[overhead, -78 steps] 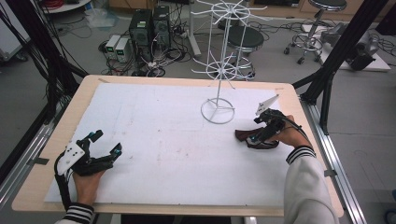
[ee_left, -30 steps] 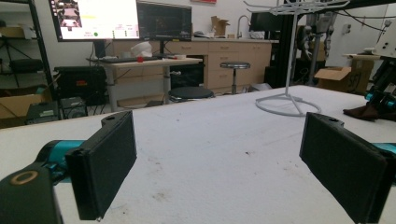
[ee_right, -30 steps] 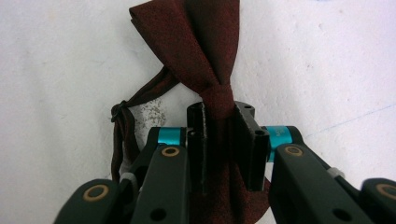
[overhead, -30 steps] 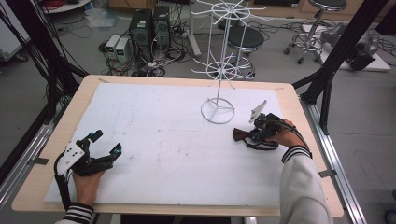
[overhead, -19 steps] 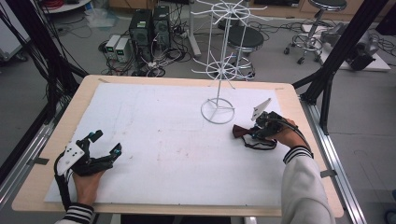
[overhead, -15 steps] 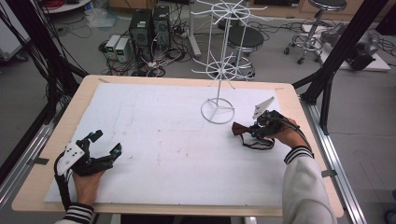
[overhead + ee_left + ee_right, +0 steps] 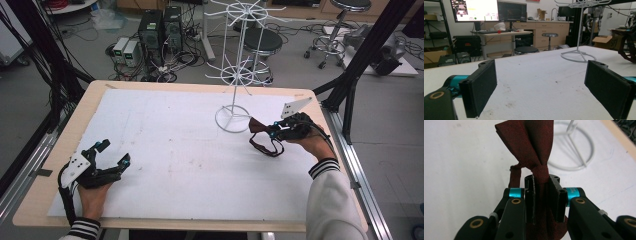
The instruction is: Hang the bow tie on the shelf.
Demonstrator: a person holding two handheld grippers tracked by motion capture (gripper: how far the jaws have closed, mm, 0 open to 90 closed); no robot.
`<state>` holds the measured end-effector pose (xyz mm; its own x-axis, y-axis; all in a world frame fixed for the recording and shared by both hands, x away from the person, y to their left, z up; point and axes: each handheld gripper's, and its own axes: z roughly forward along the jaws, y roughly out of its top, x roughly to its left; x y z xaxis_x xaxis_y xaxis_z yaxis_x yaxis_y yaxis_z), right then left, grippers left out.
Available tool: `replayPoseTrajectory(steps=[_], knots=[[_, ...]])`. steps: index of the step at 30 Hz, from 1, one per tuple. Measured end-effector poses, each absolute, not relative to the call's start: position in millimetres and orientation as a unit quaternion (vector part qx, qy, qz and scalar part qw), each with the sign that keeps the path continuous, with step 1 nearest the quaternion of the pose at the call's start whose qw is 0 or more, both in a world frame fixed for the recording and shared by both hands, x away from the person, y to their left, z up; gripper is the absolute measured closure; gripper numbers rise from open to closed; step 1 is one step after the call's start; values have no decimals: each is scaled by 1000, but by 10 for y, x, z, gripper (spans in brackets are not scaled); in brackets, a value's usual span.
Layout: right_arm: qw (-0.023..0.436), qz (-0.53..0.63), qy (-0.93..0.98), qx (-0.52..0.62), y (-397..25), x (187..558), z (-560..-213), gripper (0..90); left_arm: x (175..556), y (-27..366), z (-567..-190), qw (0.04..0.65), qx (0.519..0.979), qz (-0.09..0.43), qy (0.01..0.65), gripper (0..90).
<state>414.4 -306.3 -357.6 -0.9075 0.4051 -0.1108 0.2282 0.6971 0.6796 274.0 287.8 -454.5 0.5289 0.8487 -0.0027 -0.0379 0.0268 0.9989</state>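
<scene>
Two tools: right tool (image 7: 541, 197) clamps a dark red bow tie (image 7: 529, 147), left tool (image 7: 541, 87) gapes wide

The bow tie (image 7: 529, 147) looks like dark red cloth with a matt, suede-like nap, and its strap (image 7: 265, 148) has the same look. The right gripper (image 7: 545, 195) that pinches it is black matt plastic with shiny turquoise metal rings. The pads (image 7: 481, 87) of the left gripper (image 7: 544, 92) seem rough, like foam. Near the bow tie, the stand (image 7: 234, 75) is thin white wire, smooth. Under it, the table (image 7: 95, 97) has a pale wood edge and a white matt cover (image 7: 165, 130), slightly stained.
</scene>
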Motion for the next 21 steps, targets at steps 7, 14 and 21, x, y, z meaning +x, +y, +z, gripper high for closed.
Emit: replayPoseTrajectory(steps=[7,14,21], knots=[[134,391,894,174,-3093,4056,-3442,775,2740,2878,-4545,633,603,350,336,112],[135,444,870,166,-3096,3987,-3321,775,2739,2875,-4545,634,603,350,336,112],[141,479,852,155,-3087,3904,-3221,775,2739,2874,-4545,633,603,350,336,112]])
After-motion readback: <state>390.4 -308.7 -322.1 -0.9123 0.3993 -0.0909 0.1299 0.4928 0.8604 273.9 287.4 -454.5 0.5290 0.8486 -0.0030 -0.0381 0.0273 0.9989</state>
